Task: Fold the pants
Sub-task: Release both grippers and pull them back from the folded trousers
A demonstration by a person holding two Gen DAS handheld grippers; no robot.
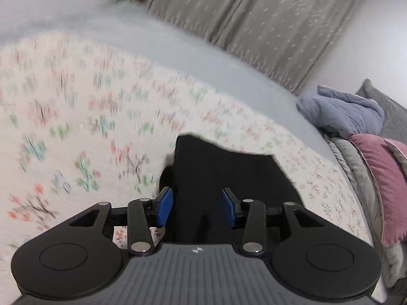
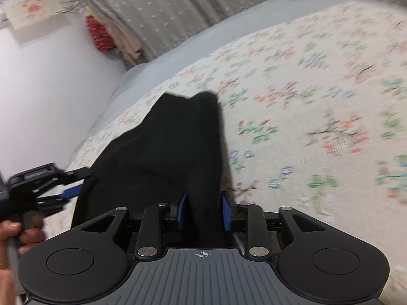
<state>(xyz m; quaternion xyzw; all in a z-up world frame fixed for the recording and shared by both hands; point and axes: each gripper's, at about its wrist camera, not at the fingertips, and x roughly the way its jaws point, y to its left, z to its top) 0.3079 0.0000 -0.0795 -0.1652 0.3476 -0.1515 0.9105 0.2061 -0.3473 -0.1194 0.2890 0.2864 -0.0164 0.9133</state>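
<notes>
1. The black pants (image 1: 223, 178) lie bunched on a floral bedspread (image 1: 76, 132) on a bed, just ahead of both cameras. Their fabric is so dark that folds, seams and waistband cannot be made out.
2. In the left wrist view the left hand-held gripper (image 1: 197, 207) stands about half open. Dark cloth runs between its blue pads (image 1: 164, 207); the left pad seems clear of the cloth, but contact at the right pad cannot be told.
3. In the right wrist view the right hand-held gripper (image 2: 203, 212) is parted more narrowly, with a ridge of the pants (image 2: 162, 147) between its pads. Whether the pads press the cloth is hard to tell, since black fabric fills the gap.
4. At 9 o'clock in the right wrist view the left hand-held gripper (image 2: 70, 192) shows from the side, its blue tip at the edge of the pants. The hand (image 2: 15, 236) holding it is cut off by the frame.
5. The bedspread pattern is smeared by motion blur in both views.
6. At 3 o'clock in the left wrist view, a blue-grey cloth (image 1: 340, 111) and pink cushion (image 1: 376, 178) are partly cut off.
</notes>
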